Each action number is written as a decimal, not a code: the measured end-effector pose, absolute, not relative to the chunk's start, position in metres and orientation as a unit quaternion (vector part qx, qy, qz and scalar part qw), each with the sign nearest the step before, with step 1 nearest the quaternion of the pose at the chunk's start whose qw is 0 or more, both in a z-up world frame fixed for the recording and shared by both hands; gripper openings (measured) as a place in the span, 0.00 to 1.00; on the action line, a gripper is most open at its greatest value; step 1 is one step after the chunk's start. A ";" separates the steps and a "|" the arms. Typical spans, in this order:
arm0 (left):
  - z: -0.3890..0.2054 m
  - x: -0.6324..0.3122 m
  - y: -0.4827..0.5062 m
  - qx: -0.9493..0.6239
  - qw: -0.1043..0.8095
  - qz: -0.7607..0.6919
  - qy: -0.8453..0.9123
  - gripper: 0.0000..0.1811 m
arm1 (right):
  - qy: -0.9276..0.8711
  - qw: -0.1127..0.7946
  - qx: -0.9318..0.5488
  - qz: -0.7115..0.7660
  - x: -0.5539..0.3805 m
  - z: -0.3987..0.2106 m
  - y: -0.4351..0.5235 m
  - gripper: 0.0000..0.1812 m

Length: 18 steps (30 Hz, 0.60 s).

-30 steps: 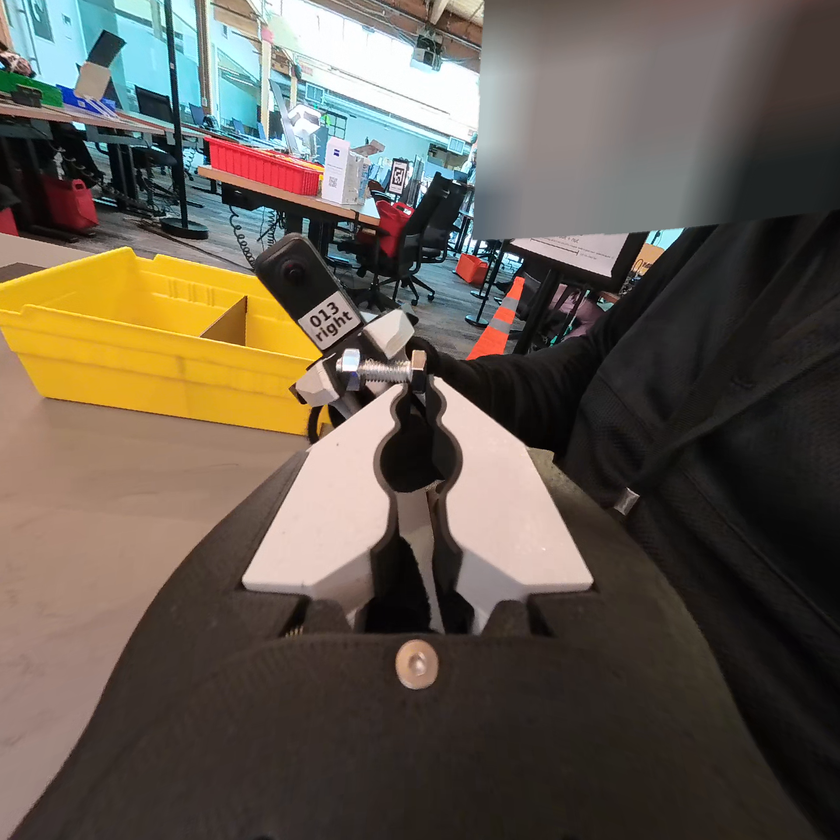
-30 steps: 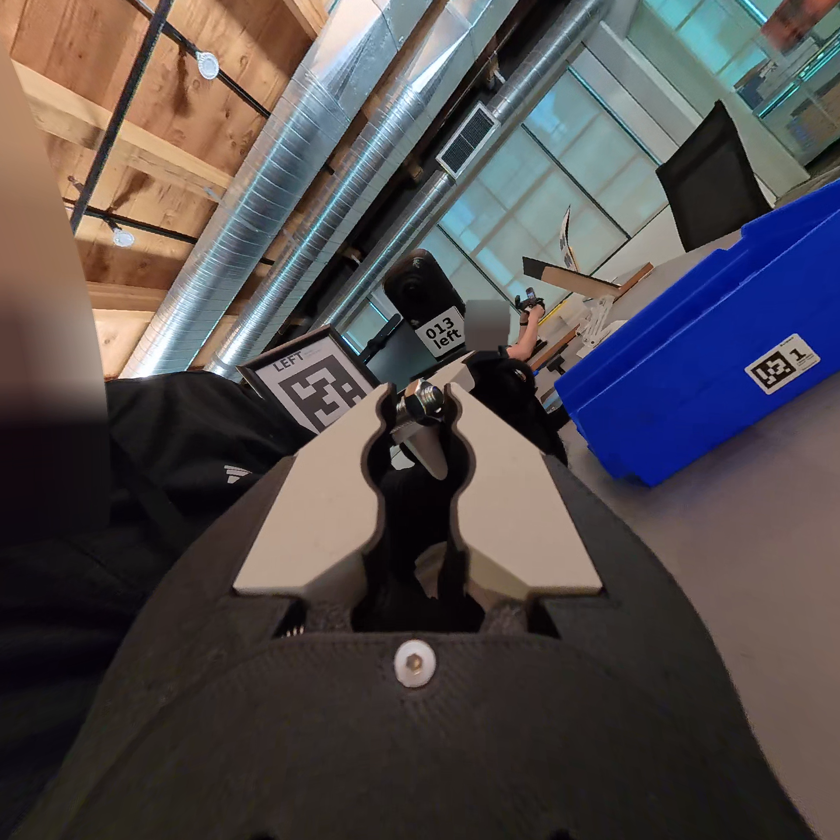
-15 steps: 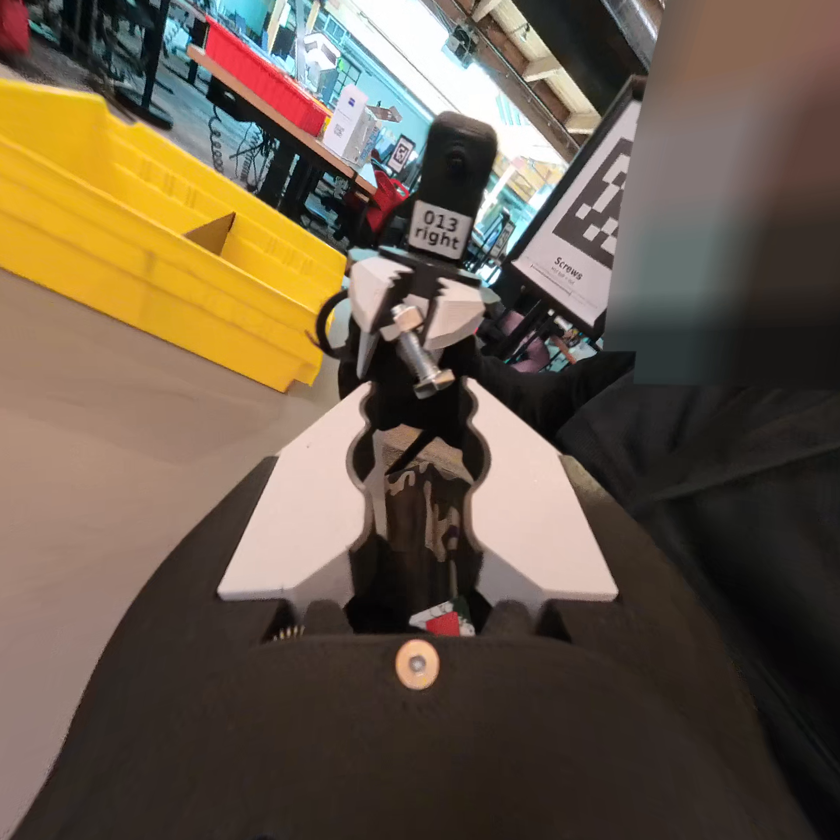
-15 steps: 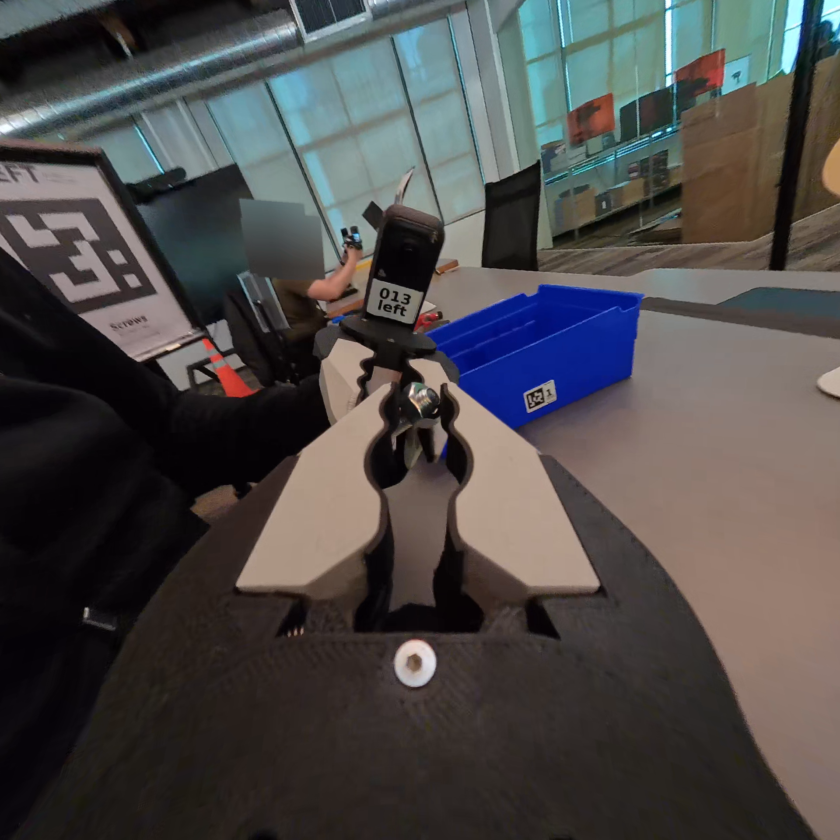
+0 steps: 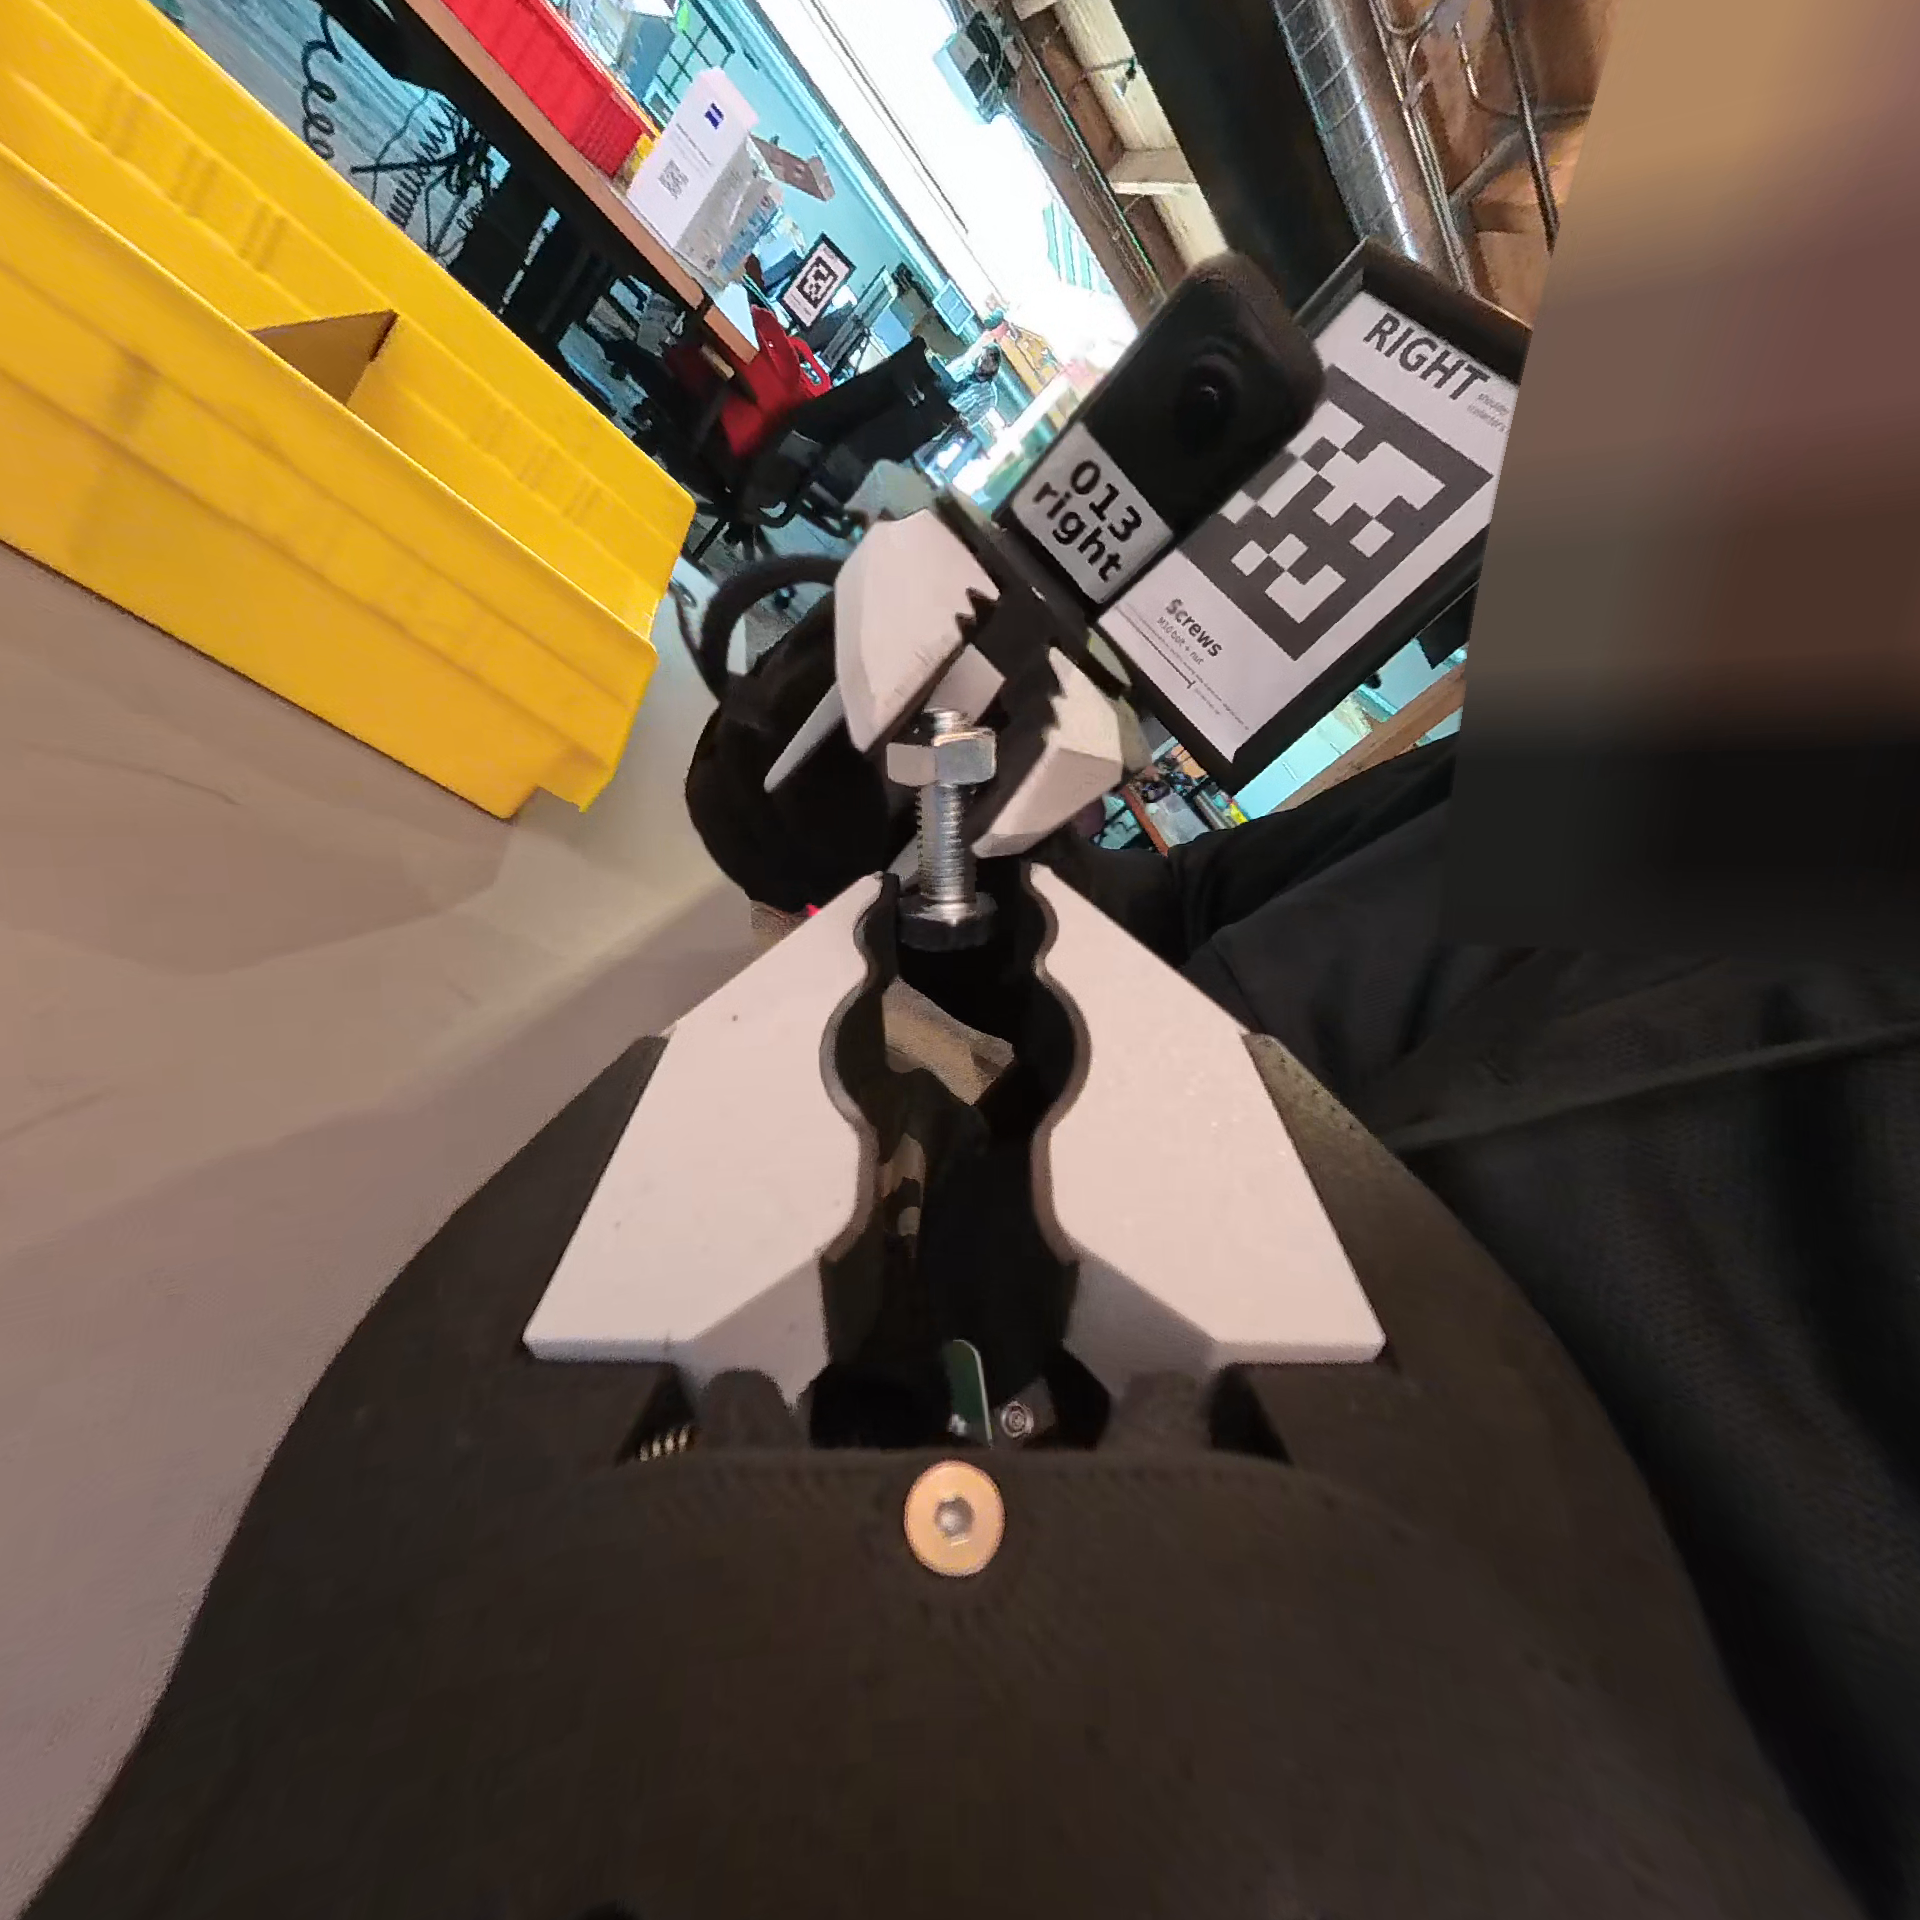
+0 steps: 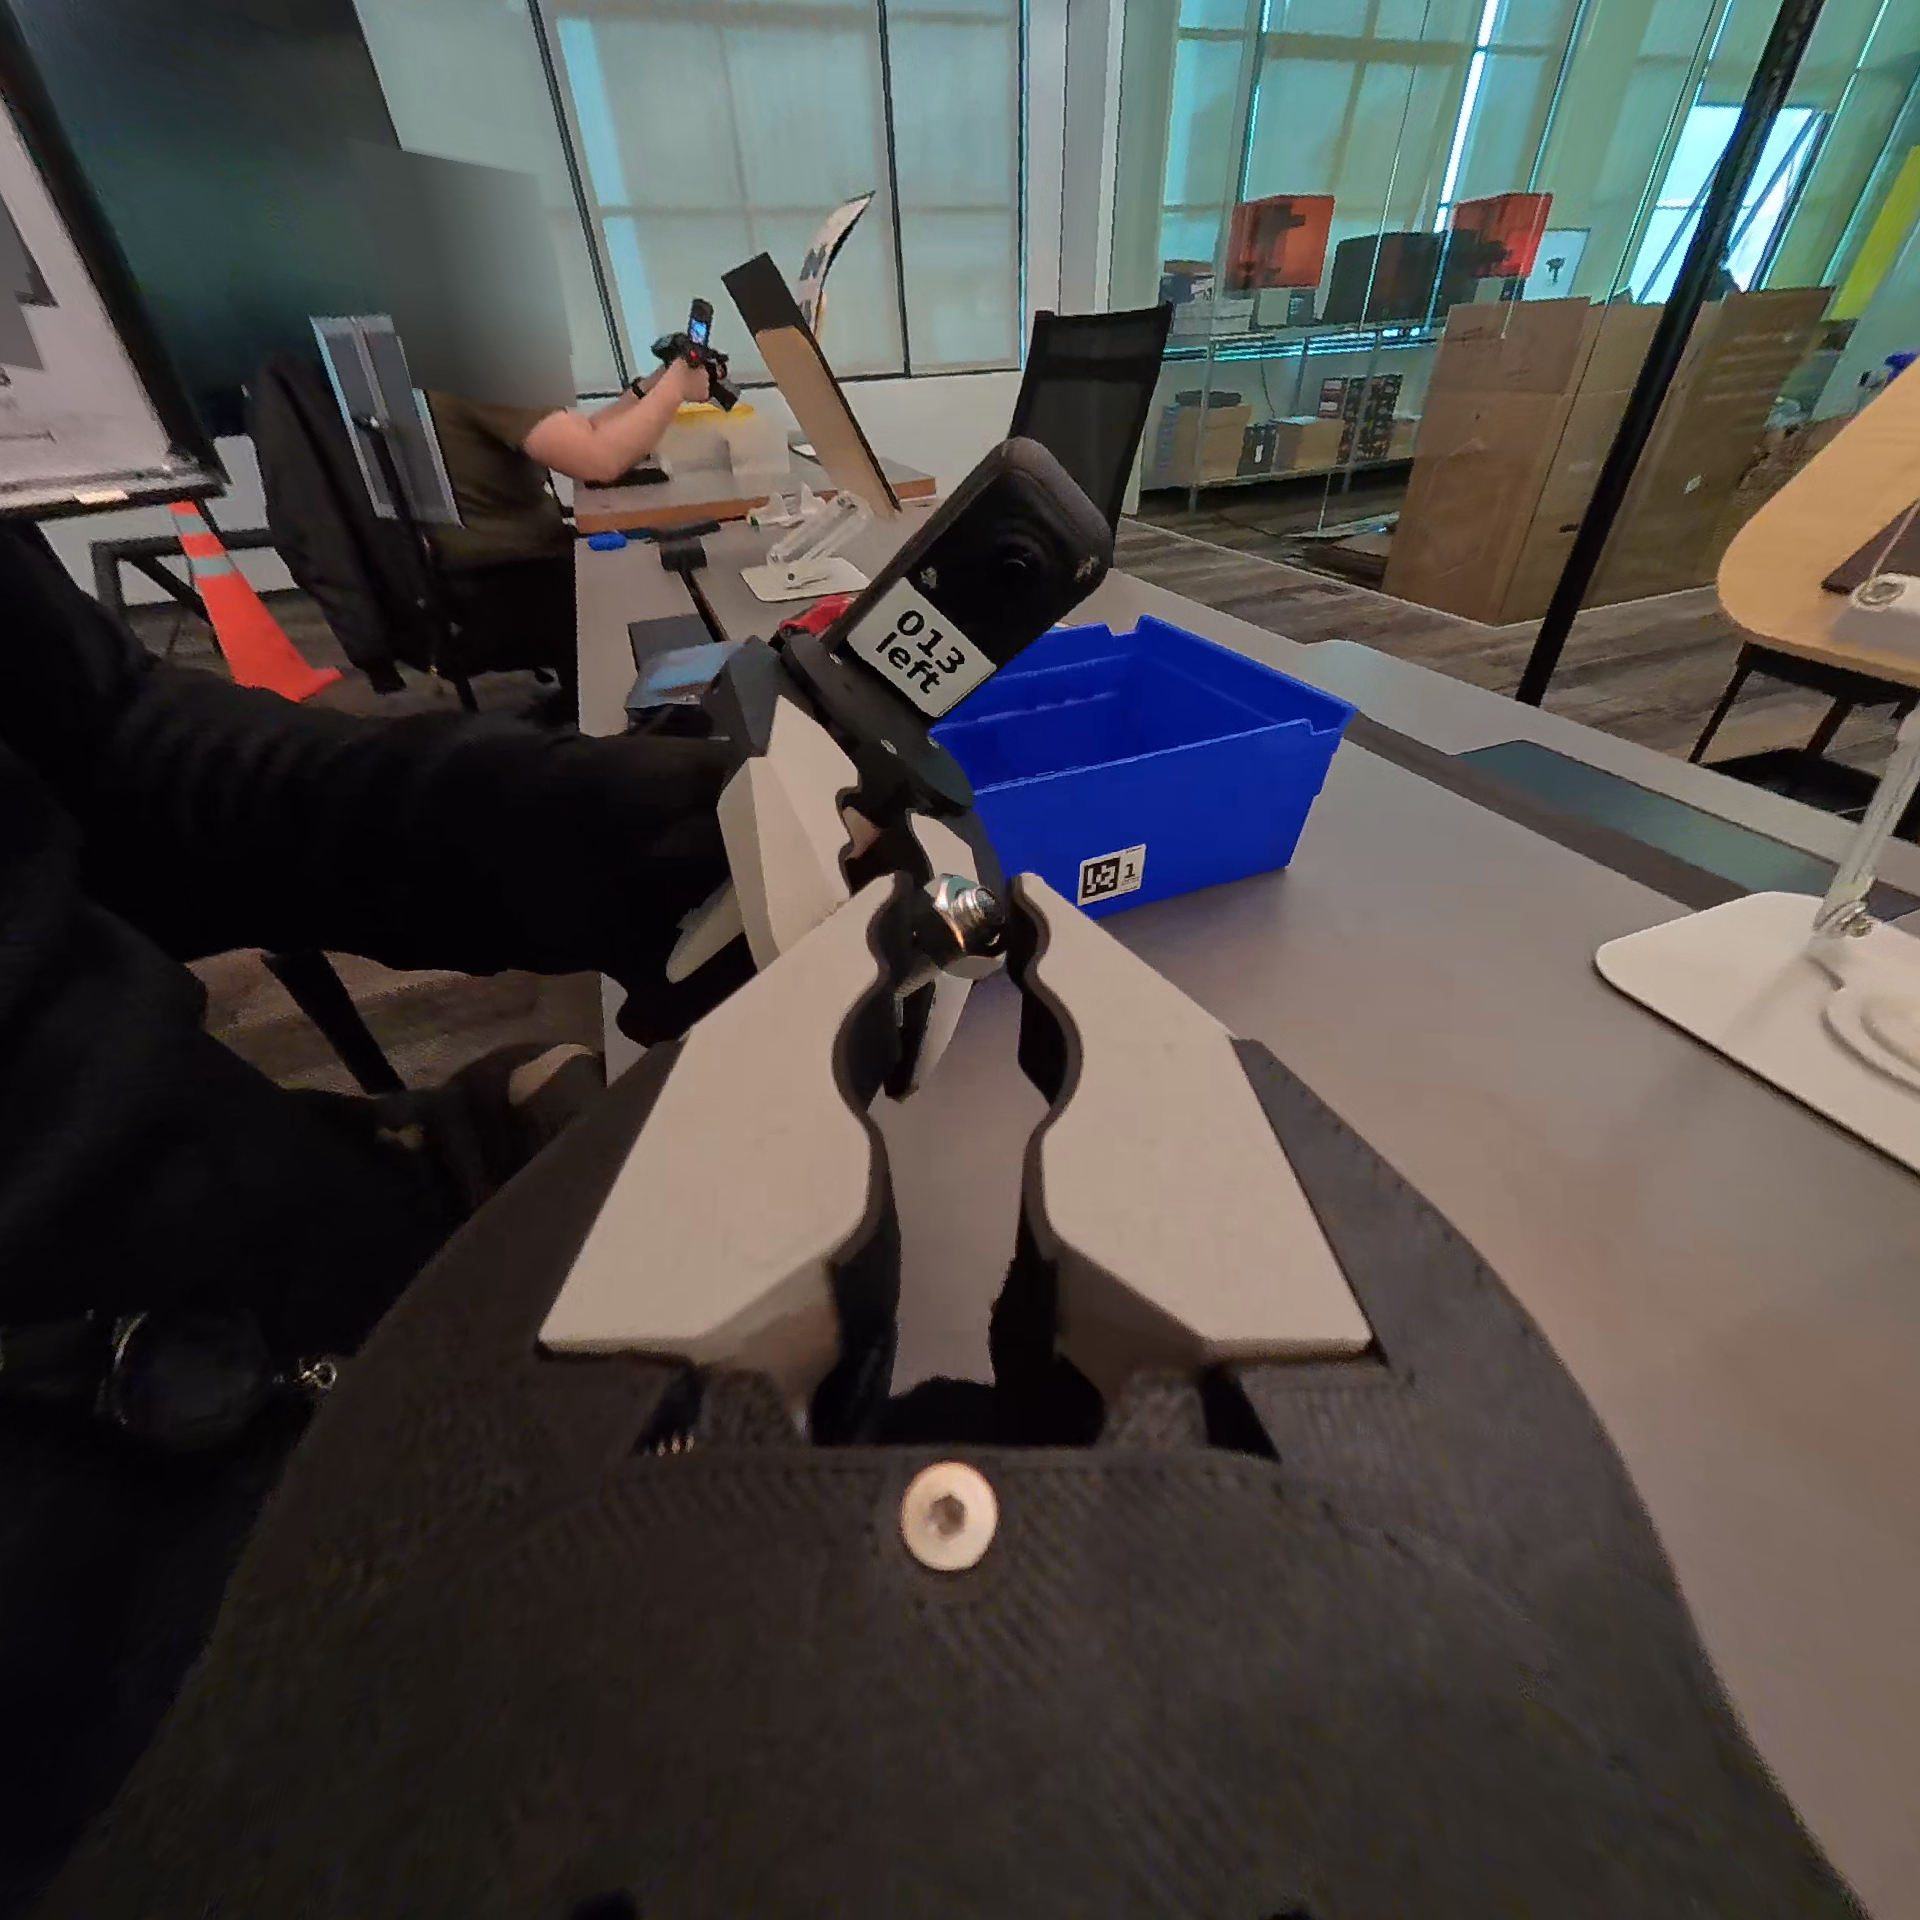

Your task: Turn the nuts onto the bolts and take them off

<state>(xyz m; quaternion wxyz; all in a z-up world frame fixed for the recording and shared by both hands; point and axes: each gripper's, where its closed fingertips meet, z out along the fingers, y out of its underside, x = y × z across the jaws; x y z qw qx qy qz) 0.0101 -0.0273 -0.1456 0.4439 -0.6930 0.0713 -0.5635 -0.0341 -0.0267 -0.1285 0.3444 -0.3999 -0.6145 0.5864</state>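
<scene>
While I watch both wrist feeds, I see the left gripper (image 5: 954, 914) with its jaws closed around the head of the bolt (image 5: 943, 844), the pale fingers (image 5: 748, 1132) pinching it right at their tips so that the threaded shank stands up and away from them. At the far end of that shank sits the nut (image 5: 943, 756), and the right gripper (image 5: 971, 774) comes in from above and behind with its jaws clamped on that nut. In my right wrist feed the same joint appears end-on: the right gripper (image 6: 961, 920) has its tips pressed against the nut (image 6: 951, 906), with the end of the bolt (image 6: 982, 912) poking through its middle, and the left gripper (image 6: 831, 914) rises behind it, tilted, a black camera mounted on top. The whole assembly is held in the air above the grey table (image 6: 1455, 1091), between the two grippers, touching neither bin. A yellow bin (image 5: 312, 499) stands on the table well off to the left in my left feed, with a cardboard divider inside, and a blue bin (image 6: 1143, 769) sits beyond the grippers in my right feed. A framed marker board (image 5: 1340, 540) stands behind the right gripper. Black sleeves (image 6: 364, 810) of the person holding the rig fill the side of each feed.
</scene>
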 end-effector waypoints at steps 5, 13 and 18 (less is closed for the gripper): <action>-0.149 0.010 -0.027 -0.705 0.454 -0.539 0.084 0.09 | -0.619 0.349 -0.397 0.580 -0.034 -0.130 -0.028 0.08; -0.141 0.000 -0.025 -0.691 0.517 -0.495 0.100 0.09 | -0.537 0.307 -0.445 0.648 -0.038 -0.122 -0.006 0.34; -0.136 0.001 -0.026 -0.683 0.537 -0.481 0.120 0.09 | -0.510 0.267 -0.456 0.679 -0.040 -0.124 -0.004 0.38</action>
